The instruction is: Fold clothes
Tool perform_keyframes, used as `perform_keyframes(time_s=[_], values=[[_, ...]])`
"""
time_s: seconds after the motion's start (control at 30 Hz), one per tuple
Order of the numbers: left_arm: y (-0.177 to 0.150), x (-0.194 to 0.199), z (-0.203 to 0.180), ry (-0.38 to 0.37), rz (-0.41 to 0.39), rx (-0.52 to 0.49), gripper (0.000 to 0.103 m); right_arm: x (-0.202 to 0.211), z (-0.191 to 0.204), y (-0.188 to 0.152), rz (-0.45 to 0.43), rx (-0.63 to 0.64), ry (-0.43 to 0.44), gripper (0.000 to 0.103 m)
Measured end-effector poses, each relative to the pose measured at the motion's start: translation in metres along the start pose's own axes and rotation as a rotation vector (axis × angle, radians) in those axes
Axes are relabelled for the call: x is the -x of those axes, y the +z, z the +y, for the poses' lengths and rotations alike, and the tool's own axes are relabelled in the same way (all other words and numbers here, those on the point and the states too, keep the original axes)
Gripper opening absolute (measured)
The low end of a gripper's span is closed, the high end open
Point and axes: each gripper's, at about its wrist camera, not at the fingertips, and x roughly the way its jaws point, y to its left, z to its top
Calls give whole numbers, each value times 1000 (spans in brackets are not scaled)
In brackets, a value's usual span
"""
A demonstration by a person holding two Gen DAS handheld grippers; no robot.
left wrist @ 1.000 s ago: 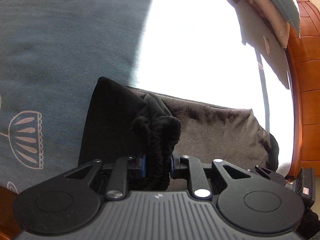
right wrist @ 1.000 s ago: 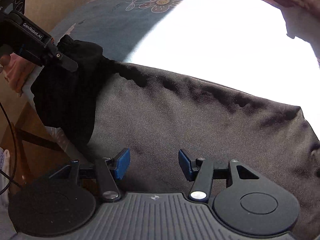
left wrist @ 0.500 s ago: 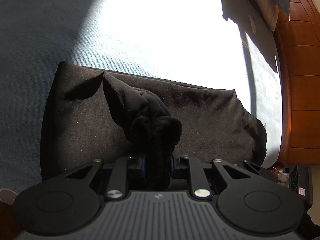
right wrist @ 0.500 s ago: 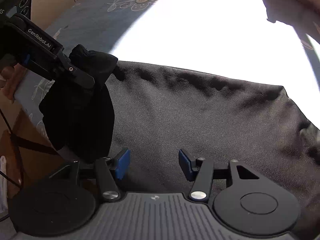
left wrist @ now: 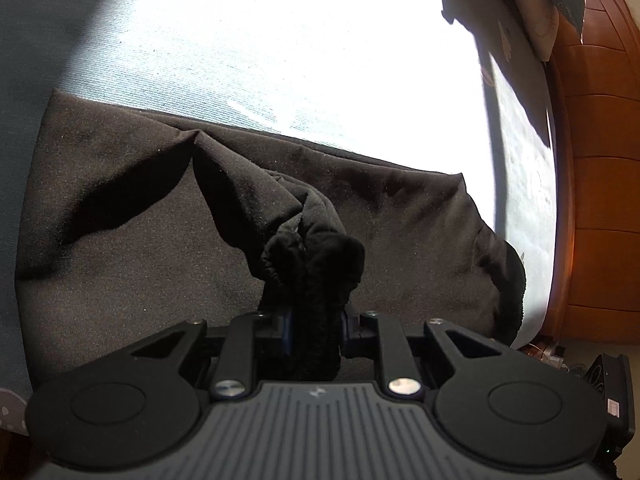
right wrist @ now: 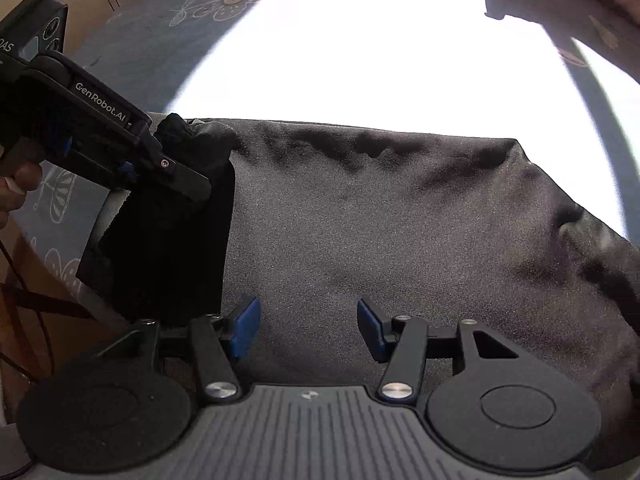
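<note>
Over the bedsheet (left wrist: 240, 60), the left gripper (left wrist: 314, 328) pinches a bunched edge of the dark garment (right wrist: 400, 220) spread there — apparently mid-fold — while the right gripper (right wrist: 306, 328) hovers wide apart, so laying that edge flat likely comes next.

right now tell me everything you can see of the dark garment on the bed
The dark garment is black-to-charcoal, soft and matte like fleece or knit. It lies mostly flat across the blue flowered bedspread, with shallow wrinkles along its far edge. One bunched, ribbed end is pinched in the left tool and lifted, folding a flap over the rest. The right tool is open above the cloth; contact cannot be told.
</note>
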Motion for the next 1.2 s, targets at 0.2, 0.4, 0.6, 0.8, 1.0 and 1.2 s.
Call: perform_keyframes(time_s=[0.2, 0.4, 0.6, 0.8, 1.0, 1.2], values=[[2, -13, -5, 27, 26, -31, 20, -1, -4, -1, -1, -13, -11, 59], [1, -25, -17, -21, 64, -97, 47, -1, -7, -2, 0, -14, -21, 62], [-6, -26, -35, -88, 74, -177, 53, 1, -17, -10, 26, -37, -52, 62], [-13, -9, -24, -206, 55, -128, 63, 5, -22, -9, 13, -86, -1, 62], [-20, 16, -7, -207, 7, -124, 63, 6, -13, 0, -12, -90, 39, 62], [-42, 35, 3, 67, -85, -324, 63, 7, -3, 16, -61, -83, 124, 60]])
